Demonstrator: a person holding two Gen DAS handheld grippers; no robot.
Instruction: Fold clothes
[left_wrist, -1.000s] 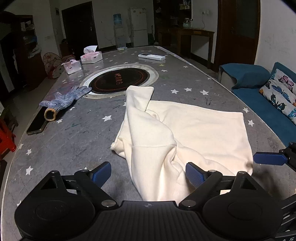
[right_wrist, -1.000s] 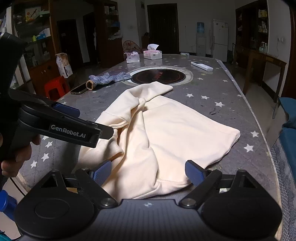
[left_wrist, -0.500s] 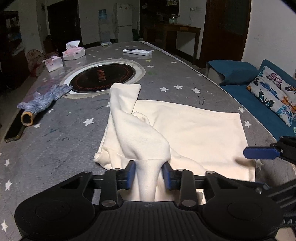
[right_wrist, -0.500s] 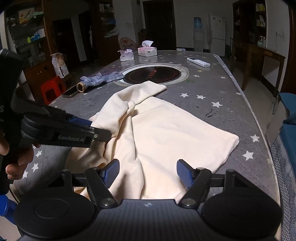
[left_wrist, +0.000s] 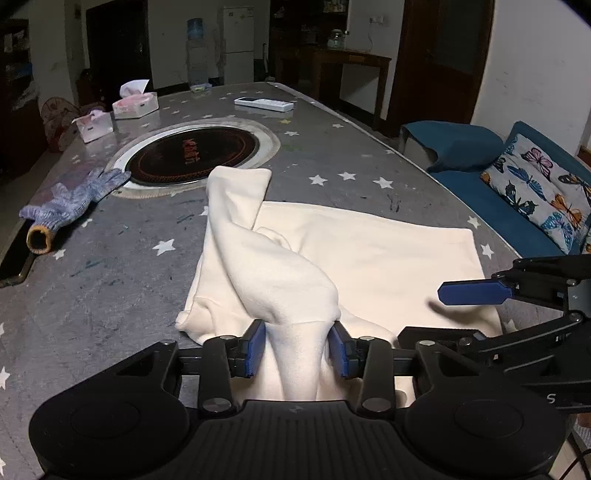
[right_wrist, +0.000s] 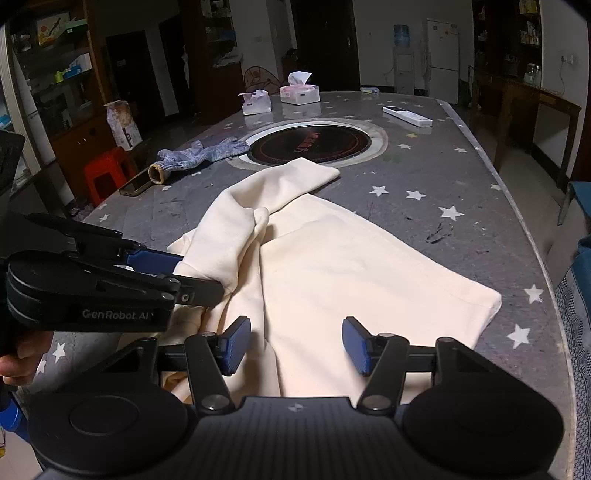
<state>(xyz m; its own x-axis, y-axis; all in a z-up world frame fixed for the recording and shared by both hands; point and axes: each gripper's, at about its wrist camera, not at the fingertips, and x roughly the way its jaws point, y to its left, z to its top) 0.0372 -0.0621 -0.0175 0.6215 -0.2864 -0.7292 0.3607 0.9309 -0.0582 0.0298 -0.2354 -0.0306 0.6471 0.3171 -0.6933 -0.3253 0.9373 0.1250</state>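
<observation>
Blue-padded fingers (left_wrist: 255, 347) of the left gripper (left_wrist: 297, 347) pinch a bunched fold of the cream garment (left_wrist: 332, 258), the cloth squeezed into a narrow column between the two pads and lifted off the table (left_wrist: 92, 295). A second ago those fingers stood wide apart on either side of the heap; half a second ago they had closed on it, and the hold is unchanged now, with the fold raised a little higher. The right gripper (right_wrist: 295, 345) has its fingers spread, with flat cloth lying between the pads and neither pad pressing it; a second ago they were spread wider, so the gap has narrowed. In the right wrist view the left gripper (right_wrist: 199, 286) enters from 9 o'clock, its tips buried in the garment's near-left fold. The garment lies on the starred grey table at its near end, its flat body spreading toward 3 o'clock in the left wrist view. A sleeve (left_wrist: 236, 195) forms its long axis, running from the pinched fold toward 12 o'clock, its cuff touching the rim of the round black hob (left_wrist: 192, 155). At 10 o'clock lies a knitted glove (left_wrist: 70, 203), well apart from the cloth.
</observation>
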